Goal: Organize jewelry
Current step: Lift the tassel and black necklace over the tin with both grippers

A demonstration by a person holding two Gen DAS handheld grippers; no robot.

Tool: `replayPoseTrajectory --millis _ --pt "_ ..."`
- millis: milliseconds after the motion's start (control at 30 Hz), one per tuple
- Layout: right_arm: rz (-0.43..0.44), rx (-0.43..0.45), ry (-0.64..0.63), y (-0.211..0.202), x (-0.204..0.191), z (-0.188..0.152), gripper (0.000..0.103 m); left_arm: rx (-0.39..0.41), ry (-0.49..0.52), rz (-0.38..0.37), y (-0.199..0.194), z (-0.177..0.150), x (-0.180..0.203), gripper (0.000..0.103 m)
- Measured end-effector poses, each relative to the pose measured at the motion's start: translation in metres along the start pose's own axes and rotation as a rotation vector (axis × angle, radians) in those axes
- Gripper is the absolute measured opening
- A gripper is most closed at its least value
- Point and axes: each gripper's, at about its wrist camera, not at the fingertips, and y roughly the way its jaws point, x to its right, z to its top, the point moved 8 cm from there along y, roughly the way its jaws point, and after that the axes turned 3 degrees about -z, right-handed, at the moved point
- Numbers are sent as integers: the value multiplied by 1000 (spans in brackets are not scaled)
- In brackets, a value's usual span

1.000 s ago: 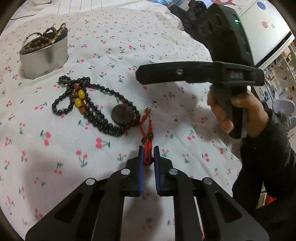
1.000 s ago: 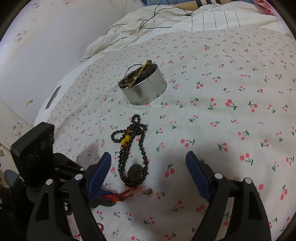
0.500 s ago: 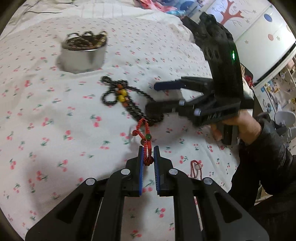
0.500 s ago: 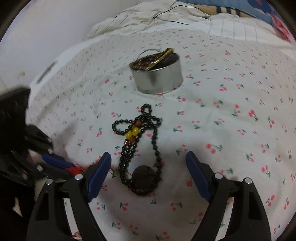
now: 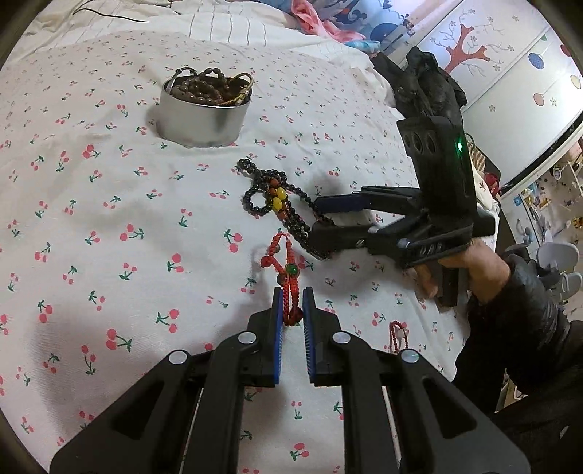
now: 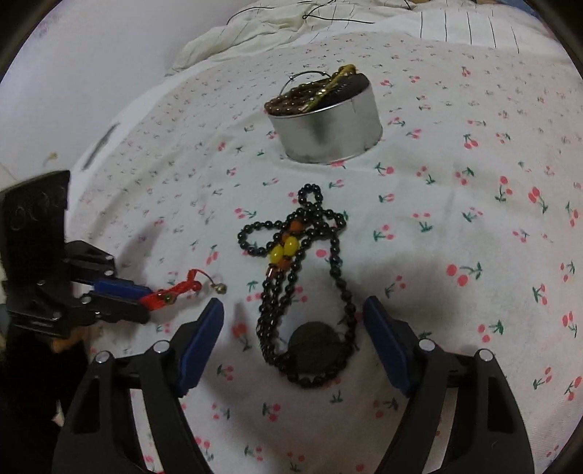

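Note:
My left gripper is shut on a red braided cord bracelet with a green bead, held above the cherry-print bedsheet; it also shows in the right wrist view. A black bead necklace with yellow and orange beads and a dark round pendant lies on the sheet. My right gripper is open, its fingers either side of the pendant, just above it. A round metal tin full of beads stands beyond, also in the right wrist view.
A small red beaded piece lies near the bed's right edge. Rumpled striped bedding lies behind the tin. A white cabinet with decals stands to the right of the bed.
My left gripper has lifted the red bracelet off the sheet and away from the necklace. My right gripper has moved down over the necklace, its open fingers now straddling the pendant.

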Motion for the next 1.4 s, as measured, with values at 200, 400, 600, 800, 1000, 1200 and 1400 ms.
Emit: replayPoseTrajectory --millis 200,400,600,800,1000,1200,1400 --pt "-216 -14 -235 14 -32 -4 27 20 -13 3 -8 1 -2 10" --pt "44 -10 24 4 -11 0 11 45 2 -9 -15 11 2 10" --pt "275 136 168 -39 -10 24 7 83 11 -5 -28 28 2 10" --pt "294 235 193 -71 -4 39 7 129 18 7 -46 51 -2 10" --pt "322 315 158 -101 -9 75 7 143 52 28 -54 76 1 10" --pt "318 407 78 -136 -31 127 7 164 94 41 -53 118 6 10" --pt "296 454 31 -155 -42 176 7 169 63 78 -25 153 -14 10"
